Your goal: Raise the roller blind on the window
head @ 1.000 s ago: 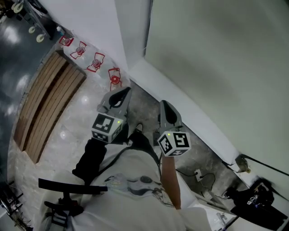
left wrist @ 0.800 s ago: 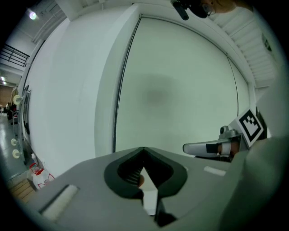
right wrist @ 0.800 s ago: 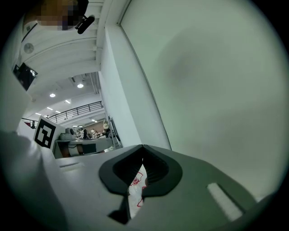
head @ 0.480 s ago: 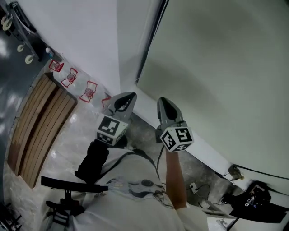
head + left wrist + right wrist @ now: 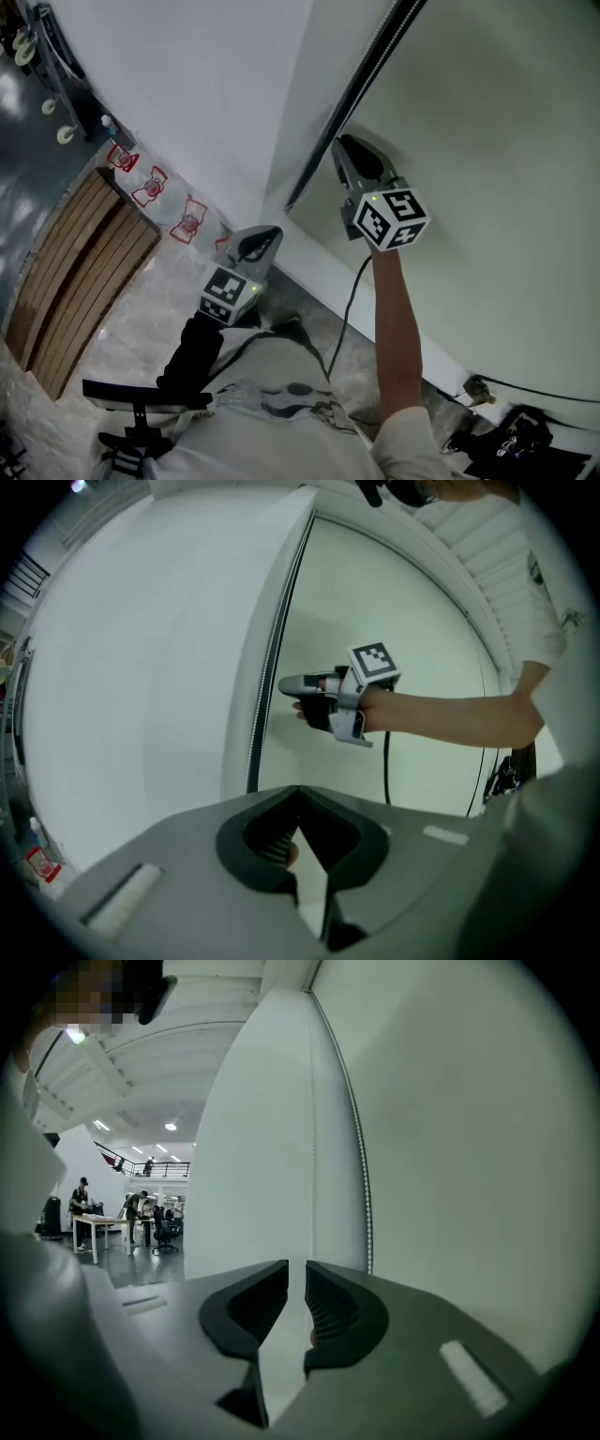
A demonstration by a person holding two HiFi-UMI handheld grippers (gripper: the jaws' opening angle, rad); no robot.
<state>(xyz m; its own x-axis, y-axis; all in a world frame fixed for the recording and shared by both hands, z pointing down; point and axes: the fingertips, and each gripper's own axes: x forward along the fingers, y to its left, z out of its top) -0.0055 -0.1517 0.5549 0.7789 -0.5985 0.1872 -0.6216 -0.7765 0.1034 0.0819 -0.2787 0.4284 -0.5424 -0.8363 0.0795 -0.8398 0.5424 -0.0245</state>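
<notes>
The head view looks steeply down from high up beside the roller blind (image 5: pixel 487 141), which fills its right half; the left gripper view faces the blind about level, from farther back; the right gripper view sits nearest, looking along the blind; all three share the blind's dark left edge (image 5: pixel 347 103).

Likely open office hall: desks (image 5: pixel 91 1226), people (image 5: pixel 141 1207), mezzanine railing (image 5: pixel 159 1168), ceiling lights (image 5: pixel 171 1127).

No legible words or numbers, black-and-white square marker patterns on the cubes of the left gripper (image 5: pixel 265 236) and right gripper (image 5: pixel 345 148), red-printed packets (image 5: pixel 190 220) on the floor at left, print unreadable.
</notes>
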